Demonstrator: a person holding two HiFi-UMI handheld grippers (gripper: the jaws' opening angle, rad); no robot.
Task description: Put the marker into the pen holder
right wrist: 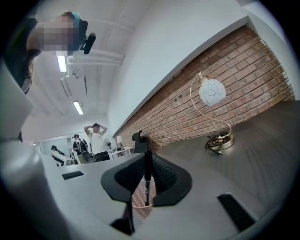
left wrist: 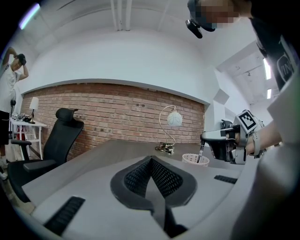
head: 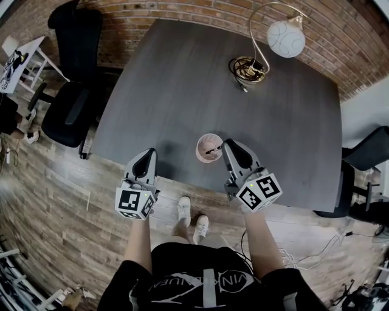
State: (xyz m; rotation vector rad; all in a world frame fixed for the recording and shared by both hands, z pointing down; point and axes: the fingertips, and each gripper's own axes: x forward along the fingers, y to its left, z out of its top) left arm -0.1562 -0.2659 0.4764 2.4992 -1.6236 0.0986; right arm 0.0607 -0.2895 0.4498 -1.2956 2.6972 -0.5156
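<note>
Jaws of the right gripper (right wrist: 147, 158) are pinching a slim black marker (right wrist: 148, 183) by its upper part, holding it upright. The marker's lower end is dipping inside the rim of a round pale pink mesh pen holder (head: 200, 153), which is standing on the dark grey wooden table (head: 182, 91) near its front edge. The left gripper (left wrist: 152, 162) is hovering at that front edge, left of the pen holder and apart from it, its jaws pressing together on nothing. Further back on the table, a gold curved-stem lamp with a white globe shade (head: 285, 38) is standing near the red brick wall (head: 182, 11). A black office chair (head: 72, 100) is sitting beside the table's left side.
</note>
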